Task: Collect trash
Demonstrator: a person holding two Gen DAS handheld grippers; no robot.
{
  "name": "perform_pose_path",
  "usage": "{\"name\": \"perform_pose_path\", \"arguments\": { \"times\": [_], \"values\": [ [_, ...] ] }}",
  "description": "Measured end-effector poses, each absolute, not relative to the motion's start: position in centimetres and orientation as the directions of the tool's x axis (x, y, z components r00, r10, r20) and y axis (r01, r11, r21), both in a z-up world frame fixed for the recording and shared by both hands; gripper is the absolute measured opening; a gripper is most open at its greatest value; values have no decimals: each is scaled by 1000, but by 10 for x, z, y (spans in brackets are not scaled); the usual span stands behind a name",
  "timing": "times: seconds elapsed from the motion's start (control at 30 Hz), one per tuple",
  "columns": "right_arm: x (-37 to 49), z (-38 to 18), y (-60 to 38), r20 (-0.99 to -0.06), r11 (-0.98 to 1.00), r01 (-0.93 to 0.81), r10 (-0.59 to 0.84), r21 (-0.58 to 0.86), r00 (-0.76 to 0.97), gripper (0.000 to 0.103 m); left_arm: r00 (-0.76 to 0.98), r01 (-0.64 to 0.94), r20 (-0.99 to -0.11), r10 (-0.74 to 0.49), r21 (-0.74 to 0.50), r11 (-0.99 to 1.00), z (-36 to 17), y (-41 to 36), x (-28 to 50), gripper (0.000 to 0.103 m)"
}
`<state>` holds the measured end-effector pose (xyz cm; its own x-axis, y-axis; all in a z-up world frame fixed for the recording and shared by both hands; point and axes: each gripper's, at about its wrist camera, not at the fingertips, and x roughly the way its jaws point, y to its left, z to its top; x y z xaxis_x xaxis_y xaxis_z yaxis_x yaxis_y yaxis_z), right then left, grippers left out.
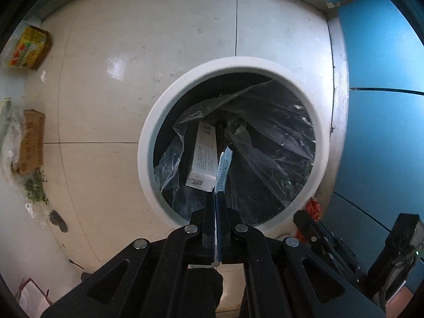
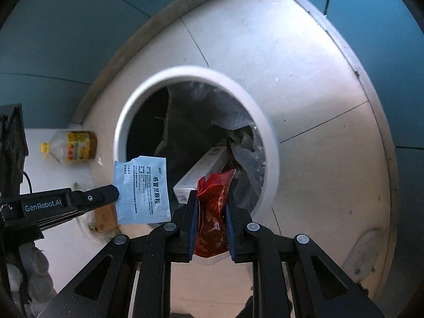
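Bin [image 1: 148, 143] contents dim; sachet [image 1: 224, 169] edge-on.

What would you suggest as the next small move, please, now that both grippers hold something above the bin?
Probably open the left gripper: its pale blue printed sachet hangs over the round white-rimmed bin, where a white carton already lies. The right gripper with its red crinkled wrapper can follow.

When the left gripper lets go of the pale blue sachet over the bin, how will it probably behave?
The pale blue sachet looks thin and flat, so it is probably very light and may flutter rather than drop straight. Pinched by one edge in the left gripper, it stays fairly flat, so it seems slightly stiff. It hangs near the rim of the white bin, so it might land outside.
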<state>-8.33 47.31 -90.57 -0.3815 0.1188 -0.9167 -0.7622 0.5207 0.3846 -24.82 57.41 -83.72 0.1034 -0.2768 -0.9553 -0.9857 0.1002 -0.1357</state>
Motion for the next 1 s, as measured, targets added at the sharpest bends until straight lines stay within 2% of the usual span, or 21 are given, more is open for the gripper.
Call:
{"name": "perform_pose_path", "arguments": {
  "times": [0.03,0.1,0.13,0.17,0.2,0.23,0.27,0.3,0.33,0.37,0.47,0.67,0.87,1.0],
  "values": [
    [-86,-912,476,-917,515,-768,103,381,-386,21,97,-986,-956,-278,-130,103,-837,575,-247,0],
    [-89,-921,481,-920,506,-780,77,369,-385,24,90,-986,-958,-273,-125,113,-833,574,-249,2],
    [-91,-922,482,-920,502,-784,63,364,-387,31,74,-987,-960,-271,-110,119,-829,573,-250,3],
    [-93,-923,481,-921,500,-787,57,361,-386,44,61,-987,-962,-267,-98,124,-829,572,-250,4],
    [-93,-922,482,-923,496,-792,53,356,-382,51,51,-987,-965,-258,-88,135,-824,571,-252,5],
    [-94,-917,481,-927,485,-803,51,347,-370,59,47,-986,-968,-246,-84,144,-820,571,-253,14],
    [-92,-909,480,-930,477,-809,52,343,-364,61,34,-985,-972,-232,-71,155,-815,570,-254,25],
    [-93,-905,480,-935,469,-819,47,331,-351,64,10,-984,-978,-209,-47,170,-806,569,-255,59],
    [-92,-900,481,-941,461,-829,39,316,-337,74,-11,-983,-983,-184,-23,184,-797,567,-256,89],
    [-91,-889,480,-945,452,-838,39,306,-324,84,-37,-980,-988,-152,6,199,-788,566,-257,93],
    [-89,-857,476,-963,421,-870,34,255,-266,101,-104,-968,-992,-68,85,235,-754,558,-262,93],
    [-79,-781,466,-986,385,-907,49,169,-163,102,-151,-962,-988,16,151,229,-681,537,-275,94],
    [-78,-677,454,-995,367,-925,51,94,-81,102,-123,-971,-990,66,133,197,-587,512,-278,95],
    [-84,-598,442,-994,344,-933,82,101,-78,102,-103,-972,-989,109,123,201,-517,493,-279,95]
  ]
}}
